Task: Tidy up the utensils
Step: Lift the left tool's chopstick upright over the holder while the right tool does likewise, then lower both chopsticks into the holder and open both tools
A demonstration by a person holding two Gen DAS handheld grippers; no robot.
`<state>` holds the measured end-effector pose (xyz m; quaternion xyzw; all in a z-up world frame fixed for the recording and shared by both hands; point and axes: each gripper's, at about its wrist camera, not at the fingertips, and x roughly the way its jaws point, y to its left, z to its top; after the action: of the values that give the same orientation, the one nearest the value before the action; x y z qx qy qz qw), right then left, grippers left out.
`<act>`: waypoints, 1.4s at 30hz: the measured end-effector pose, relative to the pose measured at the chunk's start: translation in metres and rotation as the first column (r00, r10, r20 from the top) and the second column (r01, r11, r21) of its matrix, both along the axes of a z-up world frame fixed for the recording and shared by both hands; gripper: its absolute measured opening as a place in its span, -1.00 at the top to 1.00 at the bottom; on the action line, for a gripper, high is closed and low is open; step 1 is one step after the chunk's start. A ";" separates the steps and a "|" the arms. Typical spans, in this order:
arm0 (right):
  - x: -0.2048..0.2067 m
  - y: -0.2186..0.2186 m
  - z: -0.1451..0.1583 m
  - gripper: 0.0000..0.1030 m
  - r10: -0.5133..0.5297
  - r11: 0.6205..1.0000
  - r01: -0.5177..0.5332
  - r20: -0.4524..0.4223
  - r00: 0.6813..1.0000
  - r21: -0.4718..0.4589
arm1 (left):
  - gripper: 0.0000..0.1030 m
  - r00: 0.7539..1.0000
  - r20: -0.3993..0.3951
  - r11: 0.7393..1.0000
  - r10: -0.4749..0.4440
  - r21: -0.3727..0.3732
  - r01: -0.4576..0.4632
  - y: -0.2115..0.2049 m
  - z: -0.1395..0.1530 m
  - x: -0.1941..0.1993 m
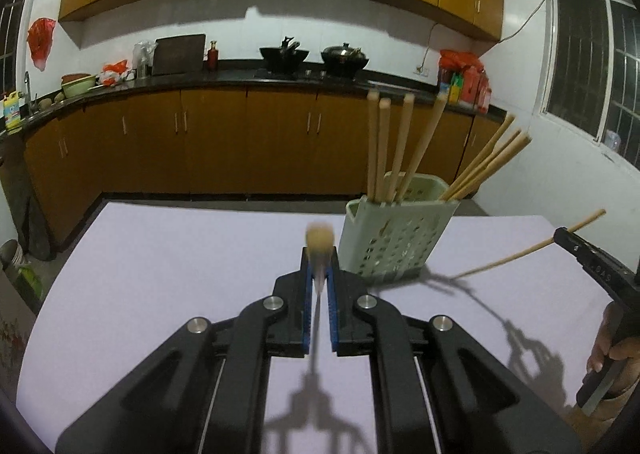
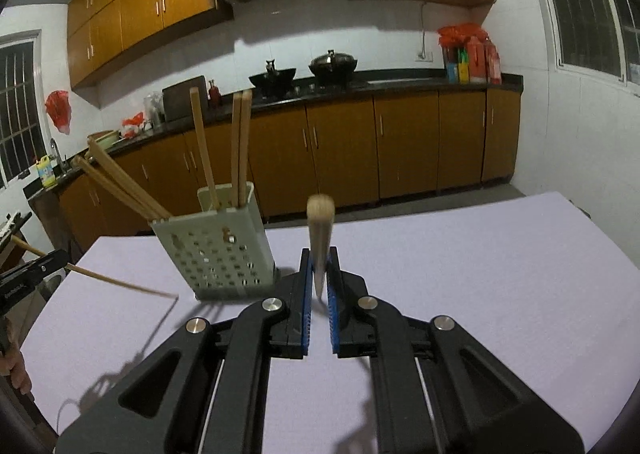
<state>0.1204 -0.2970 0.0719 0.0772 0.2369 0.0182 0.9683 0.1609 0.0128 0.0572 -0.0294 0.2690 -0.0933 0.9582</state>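
1. Left hand-held gripper [image 1: 319,274]: black frame, blue ribbed pads, closed on one tan wooden chopstick [image 1: 319,240]. Its blunt end points away past my fingertips; the thin end hangs below the pads, clear of the bench.

2. Right hand-held gripper [image 2: 319,274]: same build, closed on a second tan wooden chopstick [image 2: 320,221], held the same way, blunt end forward.

3. Pale green perforated plastic utensil holder [image 1: 394,238]: upright on the lavender bench [image 1: 160,254]. It stands ahead and to the right of my left hand-held gripper, ahead and to the left of my right one. Several matching chopsticks already lean in its compartments; how many I cannot tell exactly.

4. Step in hand, as I judge it: carry each stick over the holder's rim and drop it in.

5. Handling notes: tip each stick steeper, thin end down, before lowering. Feed one hand-held gripper at a time so the two do not cross above the rim. Aim for a gap between the leaning sticks; the light holder may tip if nudged. Release only once the tip is inside.
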 end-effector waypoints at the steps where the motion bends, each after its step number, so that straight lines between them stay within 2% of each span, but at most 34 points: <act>1: 0.000 -0.001 0.003 0.85 0.001 1.000 -0.001 0.006 1.000 0.002 | 0.85 1.000 0.006 1.000 -0.006 -0.004 0.006 0.001 0.003 -0.001; 9: -0.004 0.008 0.037 0.85 0.045 0.999 -0.046 0.072 0.996 0.010 | 0.85 0.994 0.069 0.995 -0.086 -0.038 0.089 -0.004 0.042 -0.011; 13: -0.008 0.018 0.065 0.85 0.095 0.995 -0.099 0.141 0.985 0.024 | 0.85 0.983 0.129 0.990 -0.131 -0.039 0.137 -0.021 0.066 -0.011; 16: -0.010 0.029 0.090 0.85 0.122 0.991 -0.132 0.224 0.967 0.030 | 0.85 0.970 0.191 0.986 -0.148 -0.052 0.160 -0.035 0.088 -0.007; 20: -0.007 0.040 0.118 0.85 0.132 0.988 -0.149 0.325 0.936 0.029 | 0.85 0.947 0.296 0.986 -0.125 -0.070 0.152 -0.050 0.119 0.000; 25: 0.011 0.049 0.129 0.85 0.121 0.990 -0.140 0.404 0.907 0.018 | 0.85 0.923 0.378 0.990 -0.072 -0.089 0.114 -0.059 0.141 0.015; 29: 0.031 0.052 0.120 0.85 0.113 0.990 -0.135 0.404 0.908 0.028 | 0.85 0.922 0.381 0.992 -0.063 -0.078 0.100 -0.063 0.135 0.028; 33: 0.053 0.058 0.098 0.85 0.121 0.991 -0.134 0.350 0.929 0.012 | 0.85 0.935 0.349 0.993 -0.065 -0.072 0.096 -0.064 0.117 0.044; 38: 0.062 0.063 0.081 0.85 0.129 0.990 -0.137 0.296 0.947 0.008 | 0.85 0.949 0.310 0.992 -0.065 -0.081 0.094 -0.061 0.098 0.056; 42: 0.063 0.062 0.079 0.84 0.140 0.989 -0.147 0.265 0.954 0.008 | 0.85 0.957 0.284 0.991 -0.066 -0.093 0.096 -0.056 0.093 0.063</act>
<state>0.1832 -0.2346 0.1508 0.0699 0.1105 0.1020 0.9862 0.2234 -0.0436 0.1497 -0.0555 0.1263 -0.1499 0.9790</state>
